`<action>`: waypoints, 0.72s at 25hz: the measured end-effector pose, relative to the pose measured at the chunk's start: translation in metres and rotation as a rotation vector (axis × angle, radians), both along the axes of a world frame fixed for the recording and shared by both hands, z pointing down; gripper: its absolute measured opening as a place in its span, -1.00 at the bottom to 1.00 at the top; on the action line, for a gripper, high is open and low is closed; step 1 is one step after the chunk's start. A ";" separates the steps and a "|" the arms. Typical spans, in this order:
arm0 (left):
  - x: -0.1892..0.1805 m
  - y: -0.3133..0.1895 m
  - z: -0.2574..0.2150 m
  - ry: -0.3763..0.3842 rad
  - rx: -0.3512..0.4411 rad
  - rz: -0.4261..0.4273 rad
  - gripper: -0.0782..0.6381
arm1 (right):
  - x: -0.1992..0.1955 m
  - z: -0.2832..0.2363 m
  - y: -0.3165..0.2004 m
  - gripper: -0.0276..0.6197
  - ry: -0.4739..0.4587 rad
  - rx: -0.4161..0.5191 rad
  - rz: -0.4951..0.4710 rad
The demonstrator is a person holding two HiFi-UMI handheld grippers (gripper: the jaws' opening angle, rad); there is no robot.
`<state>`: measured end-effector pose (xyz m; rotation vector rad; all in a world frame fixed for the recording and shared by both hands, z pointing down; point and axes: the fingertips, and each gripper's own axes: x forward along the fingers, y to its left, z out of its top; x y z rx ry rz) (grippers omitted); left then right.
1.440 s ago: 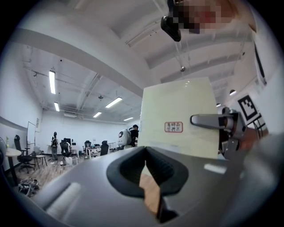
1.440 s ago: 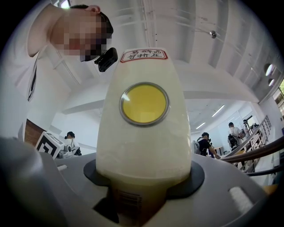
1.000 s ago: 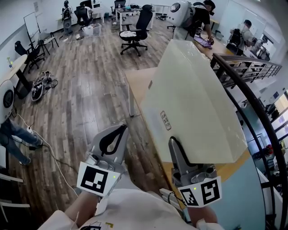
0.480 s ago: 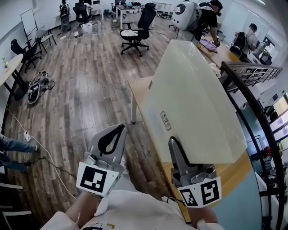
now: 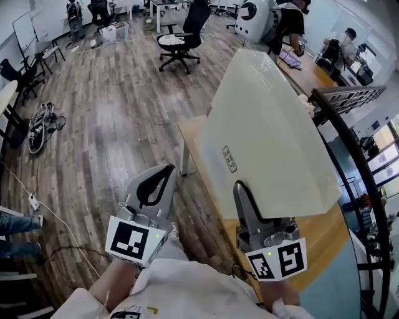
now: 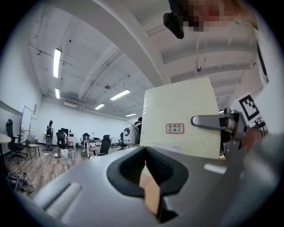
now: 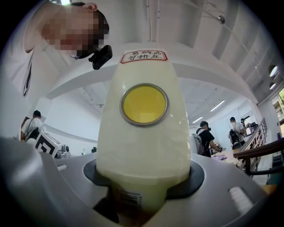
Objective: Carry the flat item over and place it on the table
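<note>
A large, flat, pale cream pack [image 5: 268,137] with a small red-framed label [image 5: 229,159] is held tilted above a wooden table [image 5: 192,132]. My right gripper [image 5: 245,198] is shut on its near edge. In the right gripper view the pack's edge [image 7: 144,146] fills the space between the jaws, with a round yellow sticker [image 7: 144,104] on it. My left gripper [image 5: 156,190] hangs to the left of the pack over the floor, apart from it, shut and with nothing in it. The left gripper view shows the pack [image 6: 177,115] to its right.
A dark metal railing [image 5: 349,99] curves along the right side of the table. A black office chair [image 5: 177,40] stands on the wooden floor ahead, and people [image 5: 287,19] work at a far desk. Shoes [image 5: 38,124] and a cable [image 5: 59,218] lie on the floor at the left.
The pack and both grippers have come a little nearer to the table as the person walks forward. The right gripper's hold is the same.
</note>
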<state>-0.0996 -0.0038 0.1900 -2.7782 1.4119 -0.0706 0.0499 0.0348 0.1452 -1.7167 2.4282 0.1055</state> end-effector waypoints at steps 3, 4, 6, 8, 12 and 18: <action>-0.014 -0.039 -0.005 -0.007 -0.008 -0.005 -0.78 | -0.013 -0.009 -0.038 0.06 0.000 0.001 0.006; -0.019 -0.052 -0.006 -0.011 -0.015 -0.012 -0.78 | -0.018 -0.012 -0.050 0.06 0.001 0.001 0.008; -0.030 -0.075 -0.007 -0.005 -0.031 -0.017 -0.78 | -0.028 -0.015 -0.072 0.06 0.003 -0.003 0.012; -0.040 -0.094 -0.003 0.003 -0.041 -0.010 -0.78 | -0.039 -0.012 -0.090 0.06 0.005 -0.011 0.015; -0.049 -0.125 0.007 -0.001 -0.046 0.005 -0.78 | -0.053 -0.001 -0.122 0.06 0.006 -0.025 0.020; -0.057 -0.161 0.005 0.002 -0.046 -0.022 -0.78 | -0.058 0.005 -0.160 0.05 0.012 -0.051 0.021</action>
